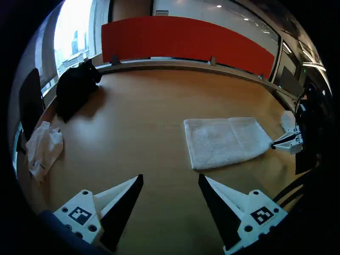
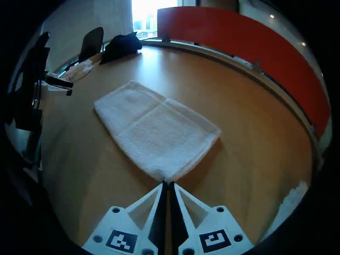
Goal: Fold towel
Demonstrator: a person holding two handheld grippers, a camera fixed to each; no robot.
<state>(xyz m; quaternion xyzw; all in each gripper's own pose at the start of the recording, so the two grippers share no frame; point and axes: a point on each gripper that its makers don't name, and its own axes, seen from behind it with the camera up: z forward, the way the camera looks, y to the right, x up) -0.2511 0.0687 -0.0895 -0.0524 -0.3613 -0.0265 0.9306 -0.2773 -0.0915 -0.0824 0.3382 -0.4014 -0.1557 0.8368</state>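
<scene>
A white towel (image 1: 225,142) (image 2: 157,131) lies flat on the wooden table (image 1: 140,123), folded over with a seam across its middle. In the right gripper view my right gripper (image 2: 166,185) sits at the towel's near corner, with its jaws together and the corner drawn to a point at the tips. The left gripper view shows the right gripper (image 1: 275,146) touching the towel's right corner. My left gripper (image 1: 170,179) hovers open above bare table, short of the towel's near edge and holding nothing. The left gripper (image 2: 59,85) also appears off the towel's left end.
A black bag (image 1: 76,87) (image 2: 121,44) and a crumpled white cloth (image 1: 42,148) (image 2: 78,70) rest at the table's far end near the window. Another white cloth (image 1: 288,120) (image 2: 289,204) lies at the table's edge near the right gripper. A red divider (image 1: 182,40) lines one long side.
</scene>
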